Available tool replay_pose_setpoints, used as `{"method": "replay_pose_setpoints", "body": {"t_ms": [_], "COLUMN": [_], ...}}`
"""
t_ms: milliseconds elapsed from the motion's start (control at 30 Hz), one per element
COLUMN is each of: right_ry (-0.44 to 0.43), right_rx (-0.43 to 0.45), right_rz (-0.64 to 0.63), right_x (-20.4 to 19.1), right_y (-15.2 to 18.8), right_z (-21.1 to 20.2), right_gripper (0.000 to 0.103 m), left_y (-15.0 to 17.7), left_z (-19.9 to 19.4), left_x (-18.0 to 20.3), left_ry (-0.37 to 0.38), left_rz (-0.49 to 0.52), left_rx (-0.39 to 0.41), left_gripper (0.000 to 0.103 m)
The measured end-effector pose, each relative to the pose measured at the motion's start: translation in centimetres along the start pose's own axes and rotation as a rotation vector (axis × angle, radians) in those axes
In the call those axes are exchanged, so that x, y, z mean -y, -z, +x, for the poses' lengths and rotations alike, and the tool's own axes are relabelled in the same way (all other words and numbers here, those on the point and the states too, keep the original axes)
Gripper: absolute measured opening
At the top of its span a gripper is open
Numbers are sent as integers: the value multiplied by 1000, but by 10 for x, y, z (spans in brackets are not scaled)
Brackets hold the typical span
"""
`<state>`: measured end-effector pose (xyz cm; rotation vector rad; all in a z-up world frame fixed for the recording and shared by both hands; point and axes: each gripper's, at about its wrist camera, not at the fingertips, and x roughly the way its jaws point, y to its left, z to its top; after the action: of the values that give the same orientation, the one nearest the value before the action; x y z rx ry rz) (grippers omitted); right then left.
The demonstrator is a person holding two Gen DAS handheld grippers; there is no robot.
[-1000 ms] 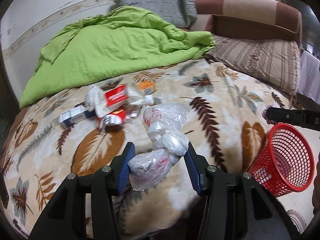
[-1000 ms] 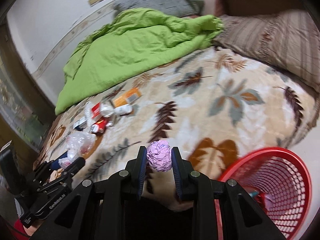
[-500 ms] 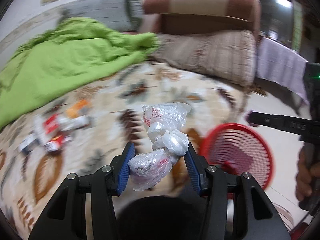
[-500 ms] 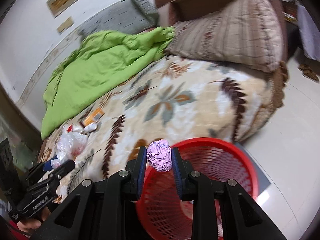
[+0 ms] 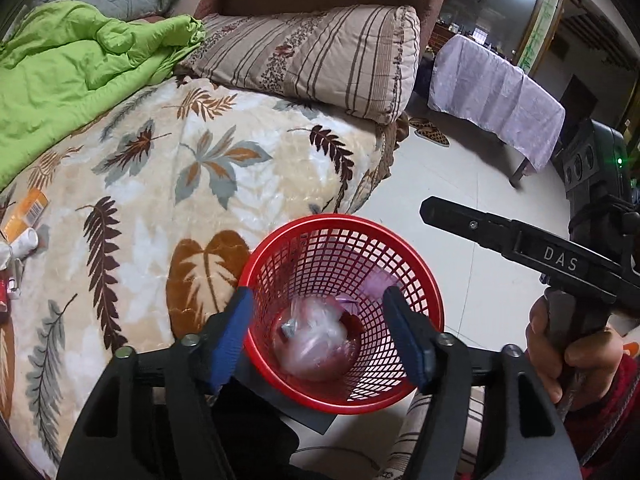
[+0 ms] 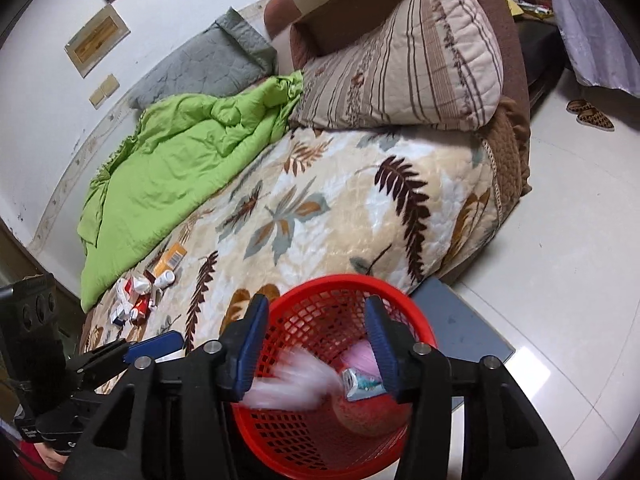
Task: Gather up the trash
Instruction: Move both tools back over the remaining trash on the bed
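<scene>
I hold both tools over the round red plastic mesh basket; left tool and right tool stand apart, empty. The clear crumpled plastic bag lies inside. Remaining small cartons and wrappers on the leaf-patterned fleece bed cover look light, crushable; I would pinch their edges.

Green quilt (rumpled) beside striped pillow.

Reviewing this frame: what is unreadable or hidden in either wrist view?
- Right wrist view: the white item in the red basket is motion-blurred; identity unclear.
- Left wrist view: the leftover packets on the bed are cut off by the left edge.
- Left wrist view: the basket's base is hidden behind the plastic bag.
- Right wrist view: packet labels are too small to read.
</scene>
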<state>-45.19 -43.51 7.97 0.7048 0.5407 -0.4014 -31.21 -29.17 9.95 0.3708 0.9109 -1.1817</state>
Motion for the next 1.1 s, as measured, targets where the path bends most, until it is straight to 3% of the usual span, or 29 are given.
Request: {"method": "replay_pose_setpoints", "body": {"t_ms": [233,367,700,967,1100], "right_ry": [-49,-100,-223,-294,-317], "right_rx": [0,-37,-115,-196,-256], "right_rz": [-41,-110,-294,-408,-426], "right_x": [-21,-56,-159,-239,-270], "right_y": [-1,6,19,20,15], "right_z": [-2,7,31,76,112], "right_gripper": [55,55,63,70,71], "left_y": [6,18,67,94,103], "left_z": [-36,-62,-148,-206,-218], "left_x": [-12,-33,-119,-198,-249], "left_ry": [-77,-142,-284,-422,-513], "left_rz": [-38,-74,-282,-423,-470], "left_rx": [63,89,195,286,292], "left_gripper": [69,70,70,76,76]}}
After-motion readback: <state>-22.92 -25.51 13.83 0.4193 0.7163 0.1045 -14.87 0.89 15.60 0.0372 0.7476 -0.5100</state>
